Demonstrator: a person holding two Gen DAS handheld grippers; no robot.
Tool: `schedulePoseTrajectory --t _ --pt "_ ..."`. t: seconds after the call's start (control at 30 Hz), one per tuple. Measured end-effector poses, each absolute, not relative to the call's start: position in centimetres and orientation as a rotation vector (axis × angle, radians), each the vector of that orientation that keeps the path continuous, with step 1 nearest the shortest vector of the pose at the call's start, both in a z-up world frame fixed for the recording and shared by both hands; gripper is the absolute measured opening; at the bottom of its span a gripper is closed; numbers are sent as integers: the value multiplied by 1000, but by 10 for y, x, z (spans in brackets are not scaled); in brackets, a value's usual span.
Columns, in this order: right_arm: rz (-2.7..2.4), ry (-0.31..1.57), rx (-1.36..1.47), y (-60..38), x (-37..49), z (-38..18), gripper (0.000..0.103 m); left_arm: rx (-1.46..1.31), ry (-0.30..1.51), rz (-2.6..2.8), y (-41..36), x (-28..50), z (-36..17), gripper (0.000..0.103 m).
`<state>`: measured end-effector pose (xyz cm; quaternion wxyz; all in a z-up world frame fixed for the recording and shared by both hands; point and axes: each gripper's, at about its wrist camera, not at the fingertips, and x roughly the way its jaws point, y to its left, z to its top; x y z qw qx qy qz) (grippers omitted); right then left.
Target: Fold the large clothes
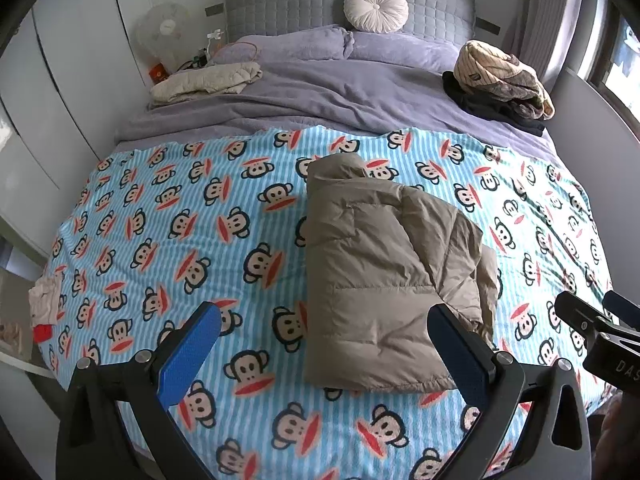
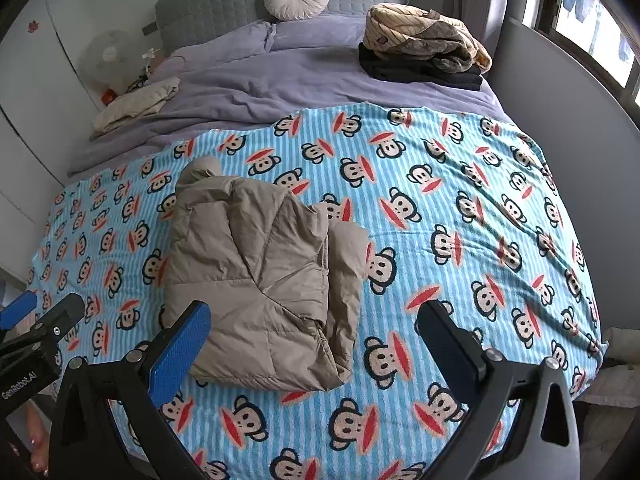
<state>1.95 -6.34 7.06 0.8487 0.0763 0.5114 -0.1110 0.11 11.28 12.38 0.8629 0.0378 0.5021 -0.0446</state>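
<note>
A tan puffer jacket [image 1: 384, 276] lies folded into a narrow bundle on the blue monkey-print blanket [image 1: 200, 240]; it also shows in the right wrist view [image 2: 260, 276]. My left gripper [image 1: 326, 344] is open and empty, held above the jacket's near end, its right finger over the jacket's corner. My right gripper [image 2: 314, 340] is open and empty, above the jacket's near right edge. The right gripper's tip shows at the right of the left wrist view [image 1: 592, 320]. The left gripper's tip shows at the left of the right wrist view [image 2: 44, 320].
A stack of folded clothes [image 1: 500, 80] sits at the bed's far right corner. A cream folded garment [image 1: 208, 80] lies at the far left. Purple bedding [image 1: 320, 80], a round cushion [image 1: 376, 7] and a grey headboard lie behind. White wardrobes [image 1: 60, 80] stand left.
</note>
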Motion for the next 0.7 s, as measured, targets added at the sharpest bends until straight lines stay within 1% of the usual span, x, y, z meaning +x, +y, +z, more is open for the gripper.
schedulePoseTrajectory --t 0.7 --pt "-233 1079 160 -64 20 71 103 82 1054 -94 112 1 123 103"
